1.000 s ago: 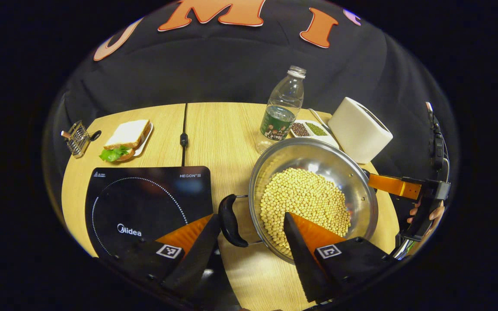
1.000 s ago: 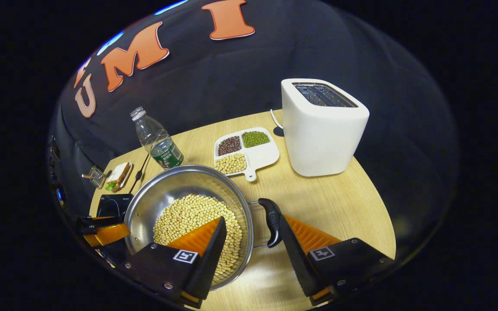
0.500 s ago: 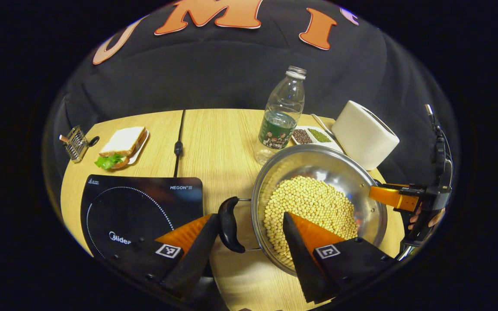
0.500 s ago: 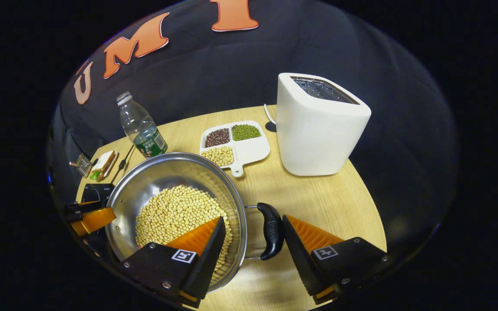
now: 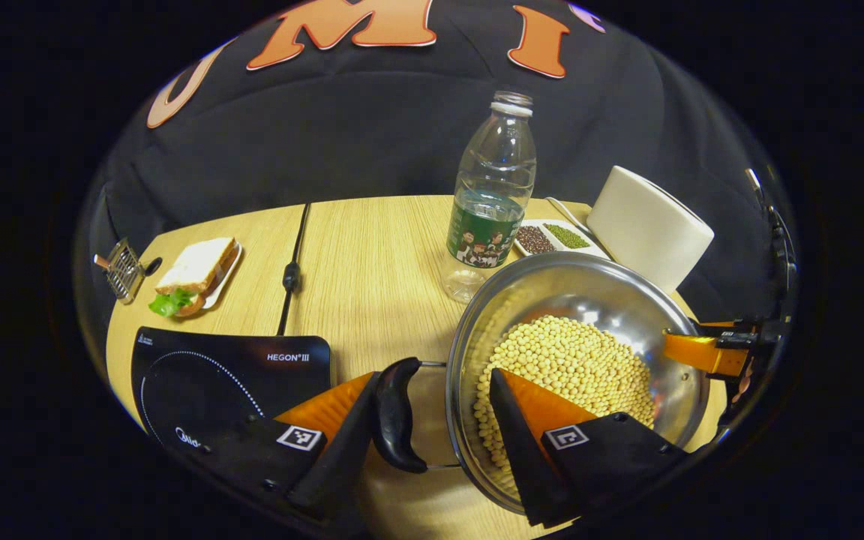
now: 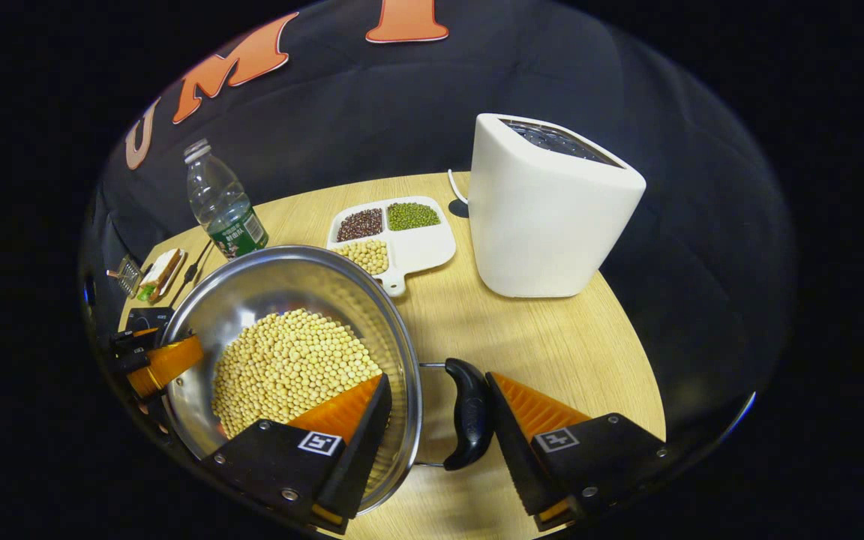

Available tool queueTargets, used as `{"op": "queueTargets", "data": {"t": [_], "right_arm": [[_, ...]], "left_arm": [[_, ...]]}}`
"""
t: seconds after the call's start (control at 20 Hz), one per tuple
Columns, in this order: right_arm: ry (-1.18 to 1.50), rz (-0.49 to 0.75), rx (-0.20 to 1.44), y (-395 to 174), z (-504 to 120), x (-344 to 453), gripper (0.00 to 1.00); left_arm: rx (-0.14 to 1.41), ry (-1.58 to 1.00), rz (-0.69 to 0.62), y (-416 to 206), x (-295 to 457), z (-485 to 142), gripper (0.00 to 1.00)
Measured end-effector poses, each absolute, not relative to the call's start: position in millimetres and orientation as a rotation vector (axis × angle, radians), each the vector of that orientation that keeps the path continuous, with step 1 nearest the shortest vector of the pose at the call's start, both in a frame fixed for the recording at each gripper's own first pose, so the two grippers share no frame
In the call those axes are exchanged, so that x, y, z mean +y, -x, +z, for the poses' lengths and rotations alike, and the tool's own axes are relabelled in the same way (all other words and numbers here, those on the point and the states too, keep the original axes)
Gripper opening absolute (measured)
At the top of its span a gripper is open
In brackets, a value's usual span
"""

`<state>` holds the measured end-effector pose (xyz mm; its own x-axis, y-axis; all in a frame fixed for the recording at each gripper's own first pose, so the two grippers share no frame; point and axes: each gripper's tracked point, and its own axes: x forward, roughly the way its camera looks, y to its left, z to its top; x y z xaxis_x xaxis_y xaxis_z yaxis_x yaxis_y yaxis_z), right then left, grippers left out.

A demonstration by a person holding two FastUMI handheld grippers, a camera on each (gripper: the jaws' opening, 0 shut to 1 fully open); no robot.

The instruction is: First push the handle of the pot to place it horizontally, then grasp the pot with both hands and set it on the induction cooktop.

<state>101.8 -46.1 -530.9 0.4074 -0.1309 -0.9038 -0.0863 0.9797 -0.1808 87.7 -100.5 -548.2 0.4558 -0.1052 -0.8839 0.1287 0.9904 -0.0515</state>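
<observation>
A steel pot (image 5: 574,292) full of soybeans is held between both grippers over the wooden table (image 5: 372,255). My left gripper (image 5: 436,375) is shut across the pot's black left handle (image 5: 394,420) and rim, with one finger outside the handle and the other inside on the beans. My right gripper (image 6: 438,377) clamps the black right handle (image 6: 469,412) and the rim of the pot (image 6: 274,289) the same way. The black induction cooktop (image 5: 207,367) lies to the pot's left. Each view shows the other gripper's finger at the pot's far rim.
A plastic bottle (image 5: 492,202) stands just behind the pot. A white toaster (image 6: 552,210) and a divided dish of beans (image 6: 394,236) sit at the back right. A sandwich (image 5: 192,266), a small wire rack (image 5: 123,266) and a black cable (image 5: 293,262) lie beyond the cooktop.
Both grippers have moved together with the pot clamped between them. The bottle and toaster look nearer, and the cooktop has slid lower and leftward in the left gripper view.
</observation>
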Motion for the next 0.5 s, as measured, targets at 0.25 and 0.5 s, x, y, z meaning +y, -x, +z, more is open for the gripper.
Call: {"op": "queueTargets", "data": {"t": [0.25, 0.5], "right_arm": [[0.245, -0.043, 1.133, -101.0, -536.6, -49.3, 0.73], [0.251, -0.051, 1.091, -100.1, -531.3, -48.6, 0.7]], "left_arm": [[1.049, -0.067, -0.106, -87.7, -93.0, -555.8, 0.8], [1.003, -0.069, -0.061, -95.1, -93.6, -556.3, 0.79]]}}
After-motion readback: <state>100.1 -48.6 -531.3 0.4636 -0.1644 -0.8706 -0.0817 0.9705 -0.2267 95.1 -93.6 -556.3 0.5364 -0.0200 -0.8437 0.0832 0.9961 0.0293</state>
